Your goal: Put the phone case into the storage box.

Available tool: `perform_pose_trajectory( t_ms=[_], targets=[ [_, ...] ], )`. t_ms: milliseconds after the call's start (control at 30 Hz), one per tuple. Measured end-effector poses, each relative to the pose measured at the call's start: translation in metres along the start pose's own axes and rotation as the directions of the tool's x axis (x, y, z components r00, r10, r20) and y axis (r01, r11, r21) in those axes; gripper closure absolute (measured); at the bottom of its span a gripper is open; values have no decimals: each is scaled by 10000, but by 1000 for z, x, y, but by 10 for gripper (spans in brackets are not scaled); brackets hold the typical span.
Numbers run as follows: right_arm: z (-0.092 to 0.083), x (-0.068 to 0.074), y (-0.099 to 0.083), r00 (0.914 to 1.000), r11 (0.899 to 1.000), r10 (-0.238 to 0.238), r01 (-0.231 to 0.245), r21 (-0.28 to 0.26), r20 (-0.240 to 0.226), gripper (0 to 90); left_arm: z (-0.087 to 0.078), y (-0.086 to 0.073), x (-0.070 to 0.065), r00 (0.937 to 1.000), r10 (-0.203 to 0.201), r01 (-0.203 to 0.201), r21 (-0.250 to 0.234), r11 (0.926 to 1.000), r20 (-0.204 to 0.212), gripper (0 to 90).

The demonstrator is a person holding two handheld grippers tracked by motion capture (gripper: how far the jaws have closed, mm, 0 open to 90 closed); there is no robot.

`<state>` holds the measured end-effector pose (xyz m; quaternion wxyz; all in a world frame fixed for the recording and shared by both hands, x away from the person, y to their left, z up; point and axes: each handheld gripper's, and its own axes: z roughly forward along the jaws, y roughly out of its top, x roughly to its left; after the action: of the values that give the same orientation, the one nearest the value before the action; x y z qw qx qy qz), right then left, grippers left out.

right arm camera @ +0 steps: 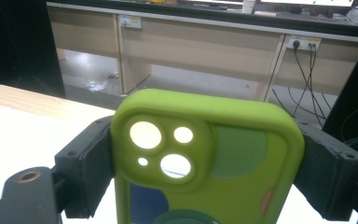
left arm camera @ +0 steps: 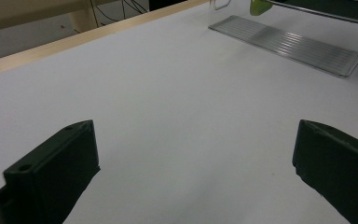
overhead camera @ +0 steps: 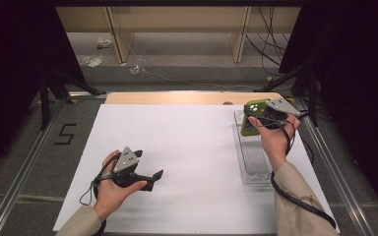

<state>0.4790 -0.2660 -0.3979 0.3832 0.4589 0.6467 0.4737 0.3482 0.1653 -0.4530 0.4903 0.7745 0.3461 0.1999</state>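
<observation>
Lime-green rubber crowds the lower middle of the right gripper view: a phone case, back side toward the camera, its lower end cut off by the bottom edge of the frame. Coloured shapes on its back, a dull green patch, a blue one and a dark round one, are partly cut off too. In the high view the case sits at the right of the frame, half covered by the right gripper and the grey plate on it, so how it lies over the clear tray is hard to make out. In the left gripper view the tray lies at the upper right, with a green scrap at the top edge too cropped to read.

The right gripper has its jaws spread wide and pressed against the two long sides of the case, gripping it. The left gripper has its jaws well apart with nothing between them, just white table.

The right hand reaches up the frame, forearm along the tray's right side. The left hand sits low at the lower left, just above the table, gripper pointing right.
</observation>
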Motion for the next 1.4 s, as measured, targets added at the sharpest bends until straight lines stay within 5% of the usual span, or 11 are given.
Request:
perform_pose_trajectory(
  t_ms=[1400],
  targets=[
    [24, -3, 5, 9998, 9987, -132, 123, 490, 176, 165, 0, 0, 0, 10000, -17, 17, -2, 10000, 12, 0]
  ],
)
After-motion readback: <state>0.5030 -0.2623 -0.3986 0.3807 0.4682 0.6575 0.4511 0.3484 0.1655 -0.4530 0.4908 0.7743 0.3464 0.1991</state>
